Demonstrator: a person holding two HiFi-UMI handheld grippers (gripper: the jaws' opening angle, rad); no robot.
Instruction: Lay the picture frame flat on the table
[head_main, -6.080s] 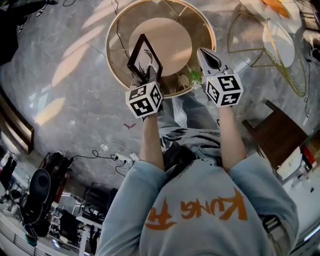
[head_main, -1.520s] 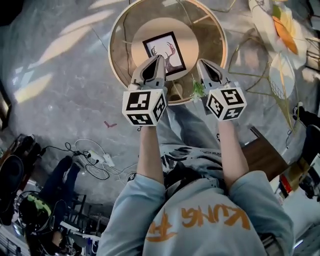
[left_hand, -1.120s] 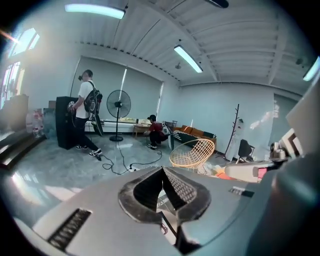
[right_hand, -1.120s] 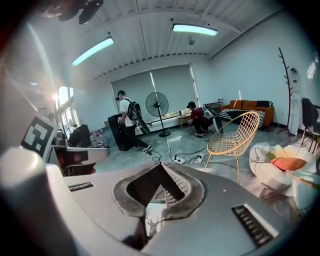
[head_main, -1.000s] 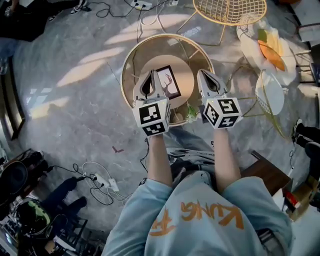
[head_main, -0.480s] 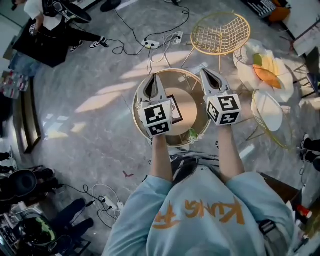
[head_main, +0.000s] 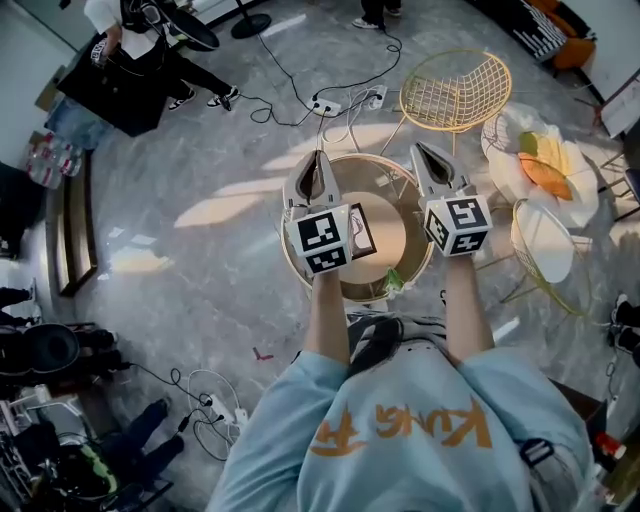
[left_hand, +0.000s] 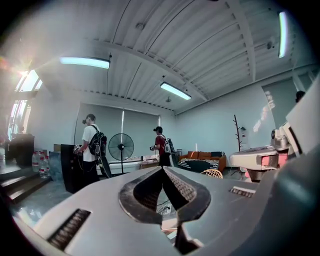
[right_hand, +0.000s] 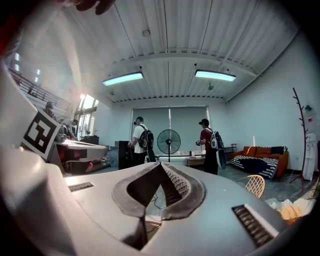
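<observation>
The black picture frame (head_main: 360, 230) lies flat on the round wooden table (head_main: 397, 238); my left gripper's marker cube covers most of it. My left gripper (head_main: 320, 158) hangs in the air above the table's far left rim, shut and holding nothing. My right gripper (head_main: 421, 150) hangs above the far right rim, also shut and holding nothing. In the left gripper view the left gripper (left_hand: 163, 169) has its jaws together and faces out across the room. The right gripper (right_hand: 160, 164) looks the same in the right gripper view.
A yellow wire chair (head_main: 455, 90) stands beyond the table, and a white table with orange items (head_main: 545, 165) is at the right. Cables (head_main: 335, 100) lie on the floor. People (left_hand: 92, 145) stand by a fan (right_hand: 168, 141) across the room.
The frame stood upright in the left gripper six seconds ago; it has since been laid flat and let go. Both grippers have risen off the table, and the head view has pulled back.
</observation>
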